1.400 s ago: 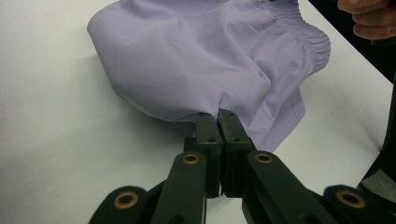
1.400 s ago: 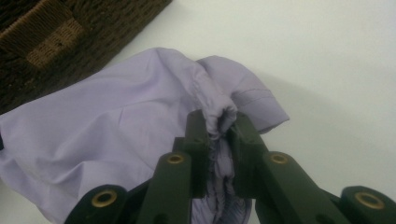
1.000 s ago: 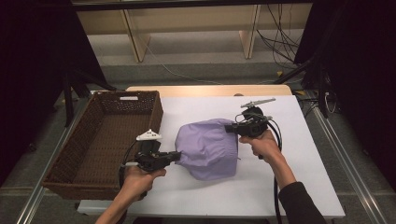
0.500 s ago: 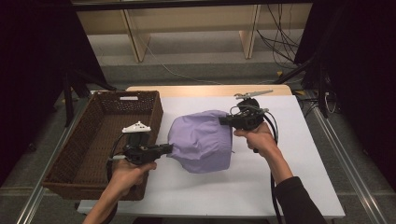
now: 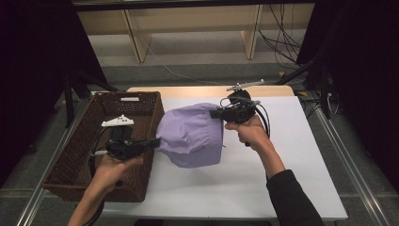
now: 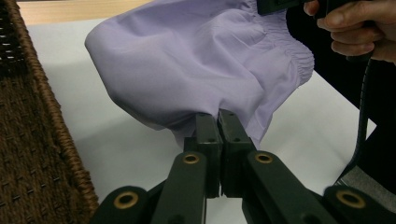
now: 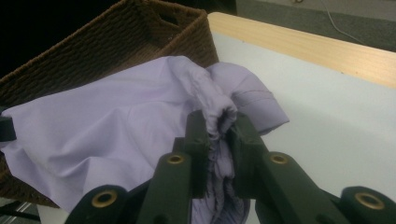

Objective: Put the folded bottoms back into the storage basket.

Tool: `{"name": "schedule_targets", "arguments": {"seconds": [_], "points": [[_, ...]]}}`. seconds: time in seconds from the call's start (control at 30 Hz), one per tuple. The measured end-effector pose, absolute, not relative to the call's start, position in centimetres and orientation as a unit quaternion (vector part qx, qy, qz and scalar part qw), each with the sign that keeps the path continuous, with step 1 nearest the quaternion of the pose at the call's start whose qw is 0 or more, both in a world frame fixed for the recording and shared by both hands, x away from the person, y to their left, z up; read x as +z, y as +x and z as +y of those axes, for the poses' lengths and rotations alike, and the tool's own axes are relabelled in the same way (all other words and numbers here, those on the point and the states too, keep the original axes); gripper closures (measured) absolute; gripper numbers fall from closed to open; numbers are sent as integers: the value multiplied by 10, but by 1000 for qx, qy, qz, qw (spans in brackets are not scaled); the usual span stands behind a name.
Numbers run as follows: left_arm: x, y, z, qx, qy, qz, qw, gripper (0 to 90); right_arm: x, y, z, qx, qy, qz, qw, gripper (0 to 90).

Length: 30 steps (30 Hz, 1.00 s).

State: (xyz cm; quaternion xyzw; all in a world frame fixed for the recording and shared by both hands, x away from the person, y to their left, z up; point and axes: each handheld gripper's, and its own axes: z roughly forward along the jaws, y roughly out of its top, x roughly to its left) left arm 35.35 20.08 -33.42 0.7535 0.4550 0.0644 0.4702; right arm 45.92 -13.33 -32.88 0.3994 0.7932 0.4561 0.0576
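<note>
Lilac garment [image 5: 193,135] hangs pinched between the left hand-held gripper [image 5: 156,141] and right hand-held gripper [image 5: 217,113], both clamped tight.

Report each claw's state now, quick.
Left claw: shut on the purple cloth, at its edge beside the basket.
Right claw: shut on the purple cloth's bunched edge.
</note>
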Motion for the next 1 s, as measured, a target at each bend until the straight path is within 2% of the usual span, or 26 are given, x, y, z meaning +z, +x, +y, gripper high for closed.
{"name": "schedule_targets", "arguments": {"seconds": [1.0], "points": [[-310, 352, 246, 87, 731, 466, 490, 883, -300, 469, -90, 470, 377, 796, 59, 802]]}}
